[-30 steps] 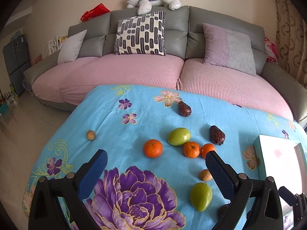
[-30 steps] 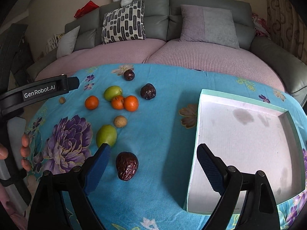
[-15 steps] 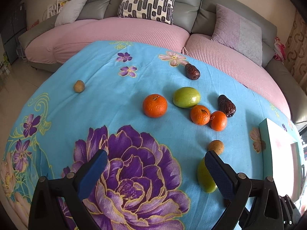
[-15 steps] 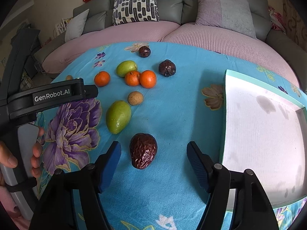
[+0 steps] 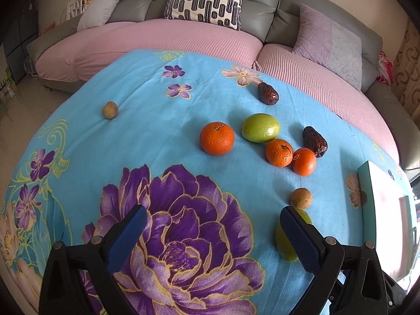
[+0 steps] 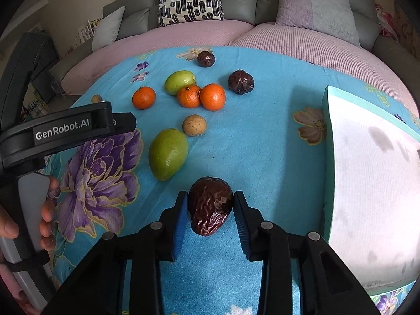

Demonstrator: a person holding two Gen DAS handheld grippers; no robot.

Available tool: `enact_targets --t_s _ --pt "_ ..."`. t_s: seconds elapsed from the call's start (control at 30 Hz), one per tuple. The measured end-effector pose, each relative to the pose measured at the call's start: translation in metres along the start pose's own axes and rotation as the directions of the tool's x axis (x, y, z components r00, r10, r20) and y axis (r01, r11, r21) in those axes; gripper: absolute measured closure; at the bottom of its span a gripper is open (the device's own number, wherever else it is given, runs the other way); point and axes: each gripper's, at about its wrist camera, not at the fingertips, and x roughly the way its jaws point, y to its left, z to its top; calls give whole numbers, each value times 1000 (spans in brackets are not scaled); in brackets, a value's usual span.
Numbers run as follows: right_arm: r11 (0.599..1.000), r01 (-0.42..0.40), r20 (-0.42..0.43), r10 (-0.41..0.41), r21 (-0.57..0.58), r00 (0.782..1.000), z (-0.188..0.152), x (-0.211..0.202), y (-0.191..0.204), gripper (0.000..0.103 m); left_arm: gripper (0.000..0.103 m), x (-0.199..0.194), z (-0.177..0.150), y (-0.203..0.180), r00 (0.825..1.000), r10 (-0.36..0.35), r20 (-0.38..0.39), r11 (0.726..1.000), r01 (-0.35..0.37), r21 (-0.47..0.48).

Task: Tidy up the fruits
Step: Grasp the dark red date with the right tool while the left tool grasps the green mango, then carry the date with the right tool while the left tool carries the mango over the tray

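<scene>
Ahead of the tongs lie one box (image 6: 367,183), two green fruits (image 6: 168,153), three oranges (image 6: 212,97), three dates and two small brown fruits (image 6: 194,125). The right gripper (image 6: 210,206) pinches the nearest date (image 6: 210,204) low on the cloth, box to its right; the left gripper (image 5: 210,225), held by a hand (image 6: 44,210), hovers spread wide

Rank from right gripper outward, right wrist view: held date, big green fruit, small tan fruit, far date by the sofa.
From the right gripper:
1. Held date, between the fingers.
2. Big green fruit, ahead left.
3. Small tan fruit, beyond it.
4. Far date, by the cloth's far edge.
</scene>
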Motion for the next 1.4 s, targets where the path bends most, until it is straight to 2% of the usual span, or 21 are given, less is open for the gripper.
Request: enact_targets --t_s 0.13,0.3,0.4,0.5,0.57,0.67,0.83,1.03,1.17,1.3,1.4 --pt "1000 11 95 -11 2 995 6 -23 -5 67 1 -6 0 -7 1000 -18 19 1000 17 18" --pt "997 57 101 -61 44 993 8 -29 -21 67 2 -6 -2 -21 998 -57 6 997 57 49" --pt "994 88 114 -95 71 989 9 -36 -33 67 13 -4 -6 -34 994 -108 -16 990 109 86" --pt "990 108 130 -120 93 984 7 -45 -45 67 25 0 -12 -49 992 -122 -40 983 127 133" --pt "986 126 140 -141 110 980 6 -51 -53 67 39 4 -15 -57 990 -131 -59 978 138 155" --pt "981 136 153 -156 136 976 6 -58 -64 67 50 10 -21 -66 988 -127 -84 974 140 180" --pt "978 140 167 -166 158 972 5 -66 -73 67 60 14 -25 -72 985 -140 -97 968 157 194" --pt "975 141 181 -171 169 968 4 -72 -77 67 61 11 -25 -73 985 -148 -89 966 163 201" --pt "971 151 190 -187 188 964 2 -77 -86 67 61 -2 -23 -80 986 -160 -55 961 168 219" --pt "952 190 184 -236 239 954 -5 -85 -107 67 61 -19 -24 -103 976 -215 -32 936 215 278" --pt "921 245 170 -305 301 937 -12 -96 -133 67 61 -32 -29 -127 966 -259 -21 908 251 335"
